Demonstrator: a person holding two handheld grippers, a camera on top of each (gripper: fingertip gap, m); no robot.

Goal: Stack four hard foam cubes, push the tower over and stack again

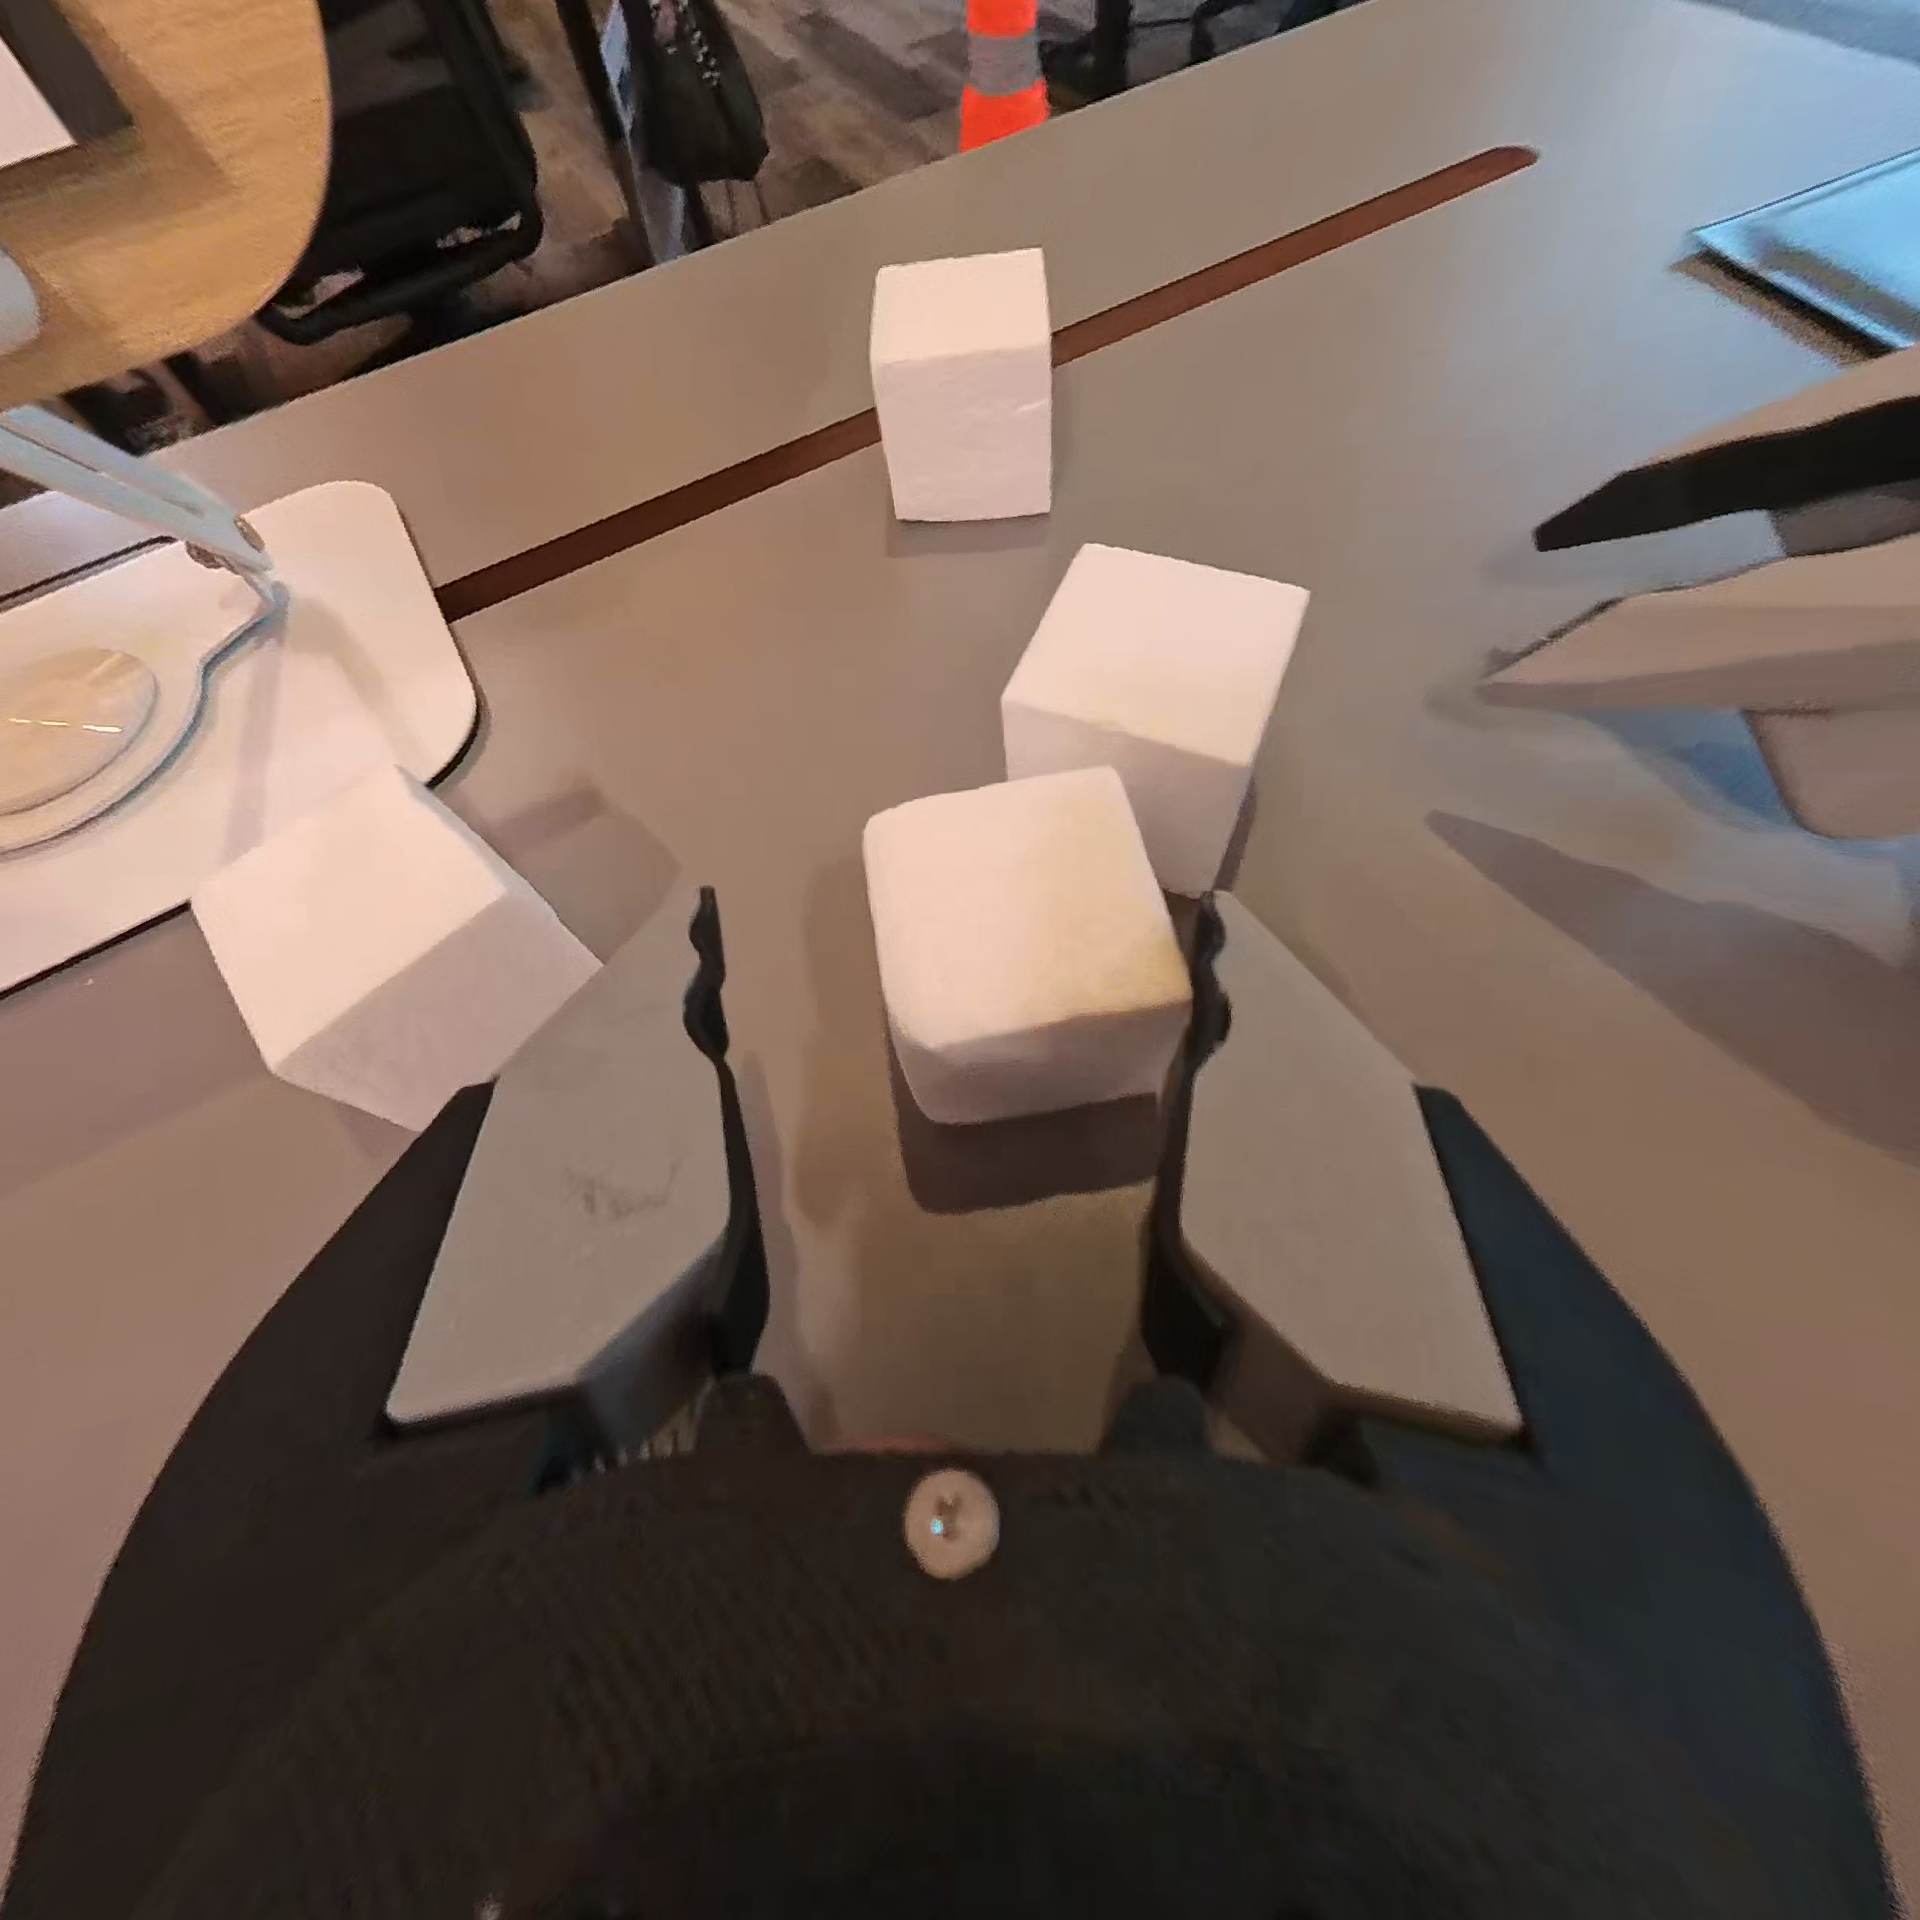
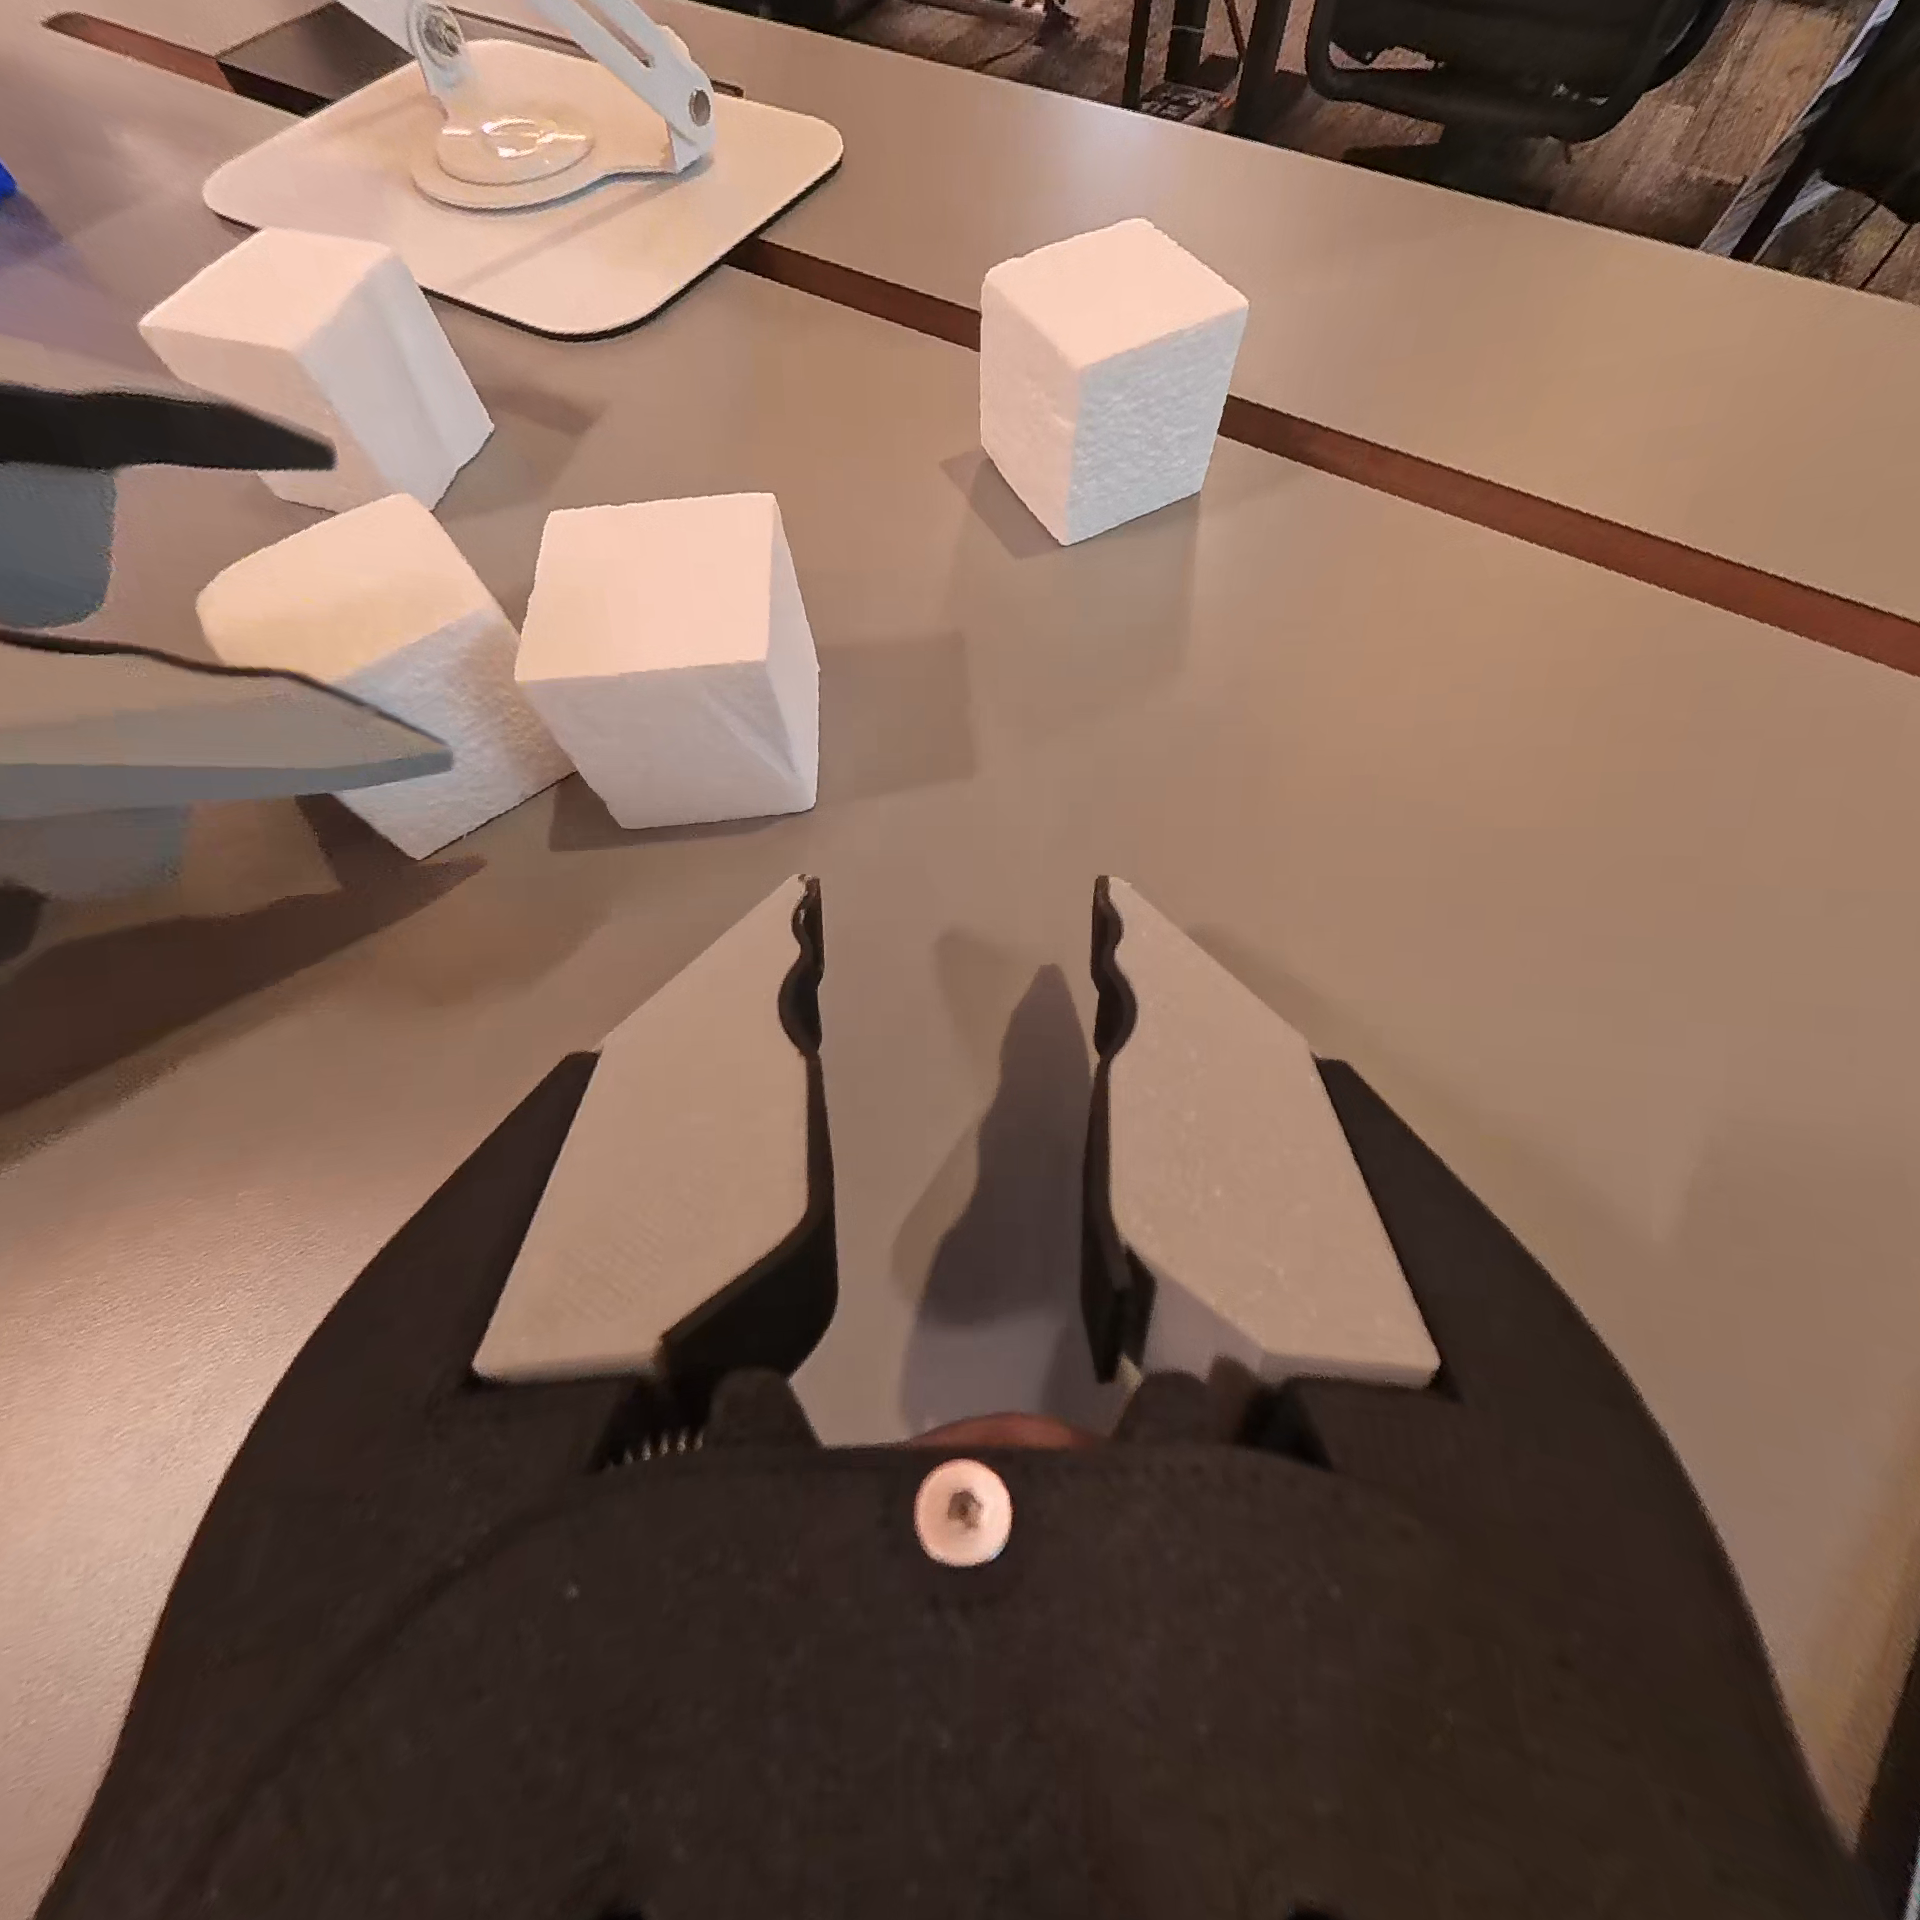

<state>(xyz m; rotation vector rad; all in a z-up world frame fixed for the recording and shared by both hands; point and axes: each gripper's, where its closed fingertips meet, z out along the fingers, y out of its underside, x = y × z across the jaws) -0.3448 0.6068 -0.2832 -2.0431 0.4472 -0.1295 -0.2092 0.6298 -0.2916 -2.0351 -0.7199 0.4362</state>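
Four white foam cubes lie apart on the grey counter (image 2: 1455, 831), none stacked. The left tool (image 1: 951, 935) is open, its fingers spread around the nearest cube (image 1: 1023, 951): the cube sits between the fingertips, close against the right-hand one, with a clear gap to the left-hand one, so it is straddled but not gripped; whether the right fingertip actually touches the foam cannot be told. Just ahead of that tool and a little to its right sits a second cube (image 1: 1153, 707), corner almost meeting the nearest cube. Farther ahead, well apart, a third cube (image 1: 961, 384) stands upright on the dark brown strip (image 1: 644, 514) that runs across the counter. Off to the left tool's left, a fourth cube (image 1: 384, 935) rests against the edge of a white flat base plate (image 1: 384, 603) that carries a pale metal stand arm (image 1: 125, 488). The right tool (image 2: 956, 894) is open and holds nothing, its fingers over bare counter with their shadow below. Ahead of it and to its left are the paired cubes, with the left tool reaching in from the left edge over the nearer one; the third cube stands ahead and slightly right. An orange traffic cone (image 1: 1003, 78) and dark chairs show beyond the counter's far edge.
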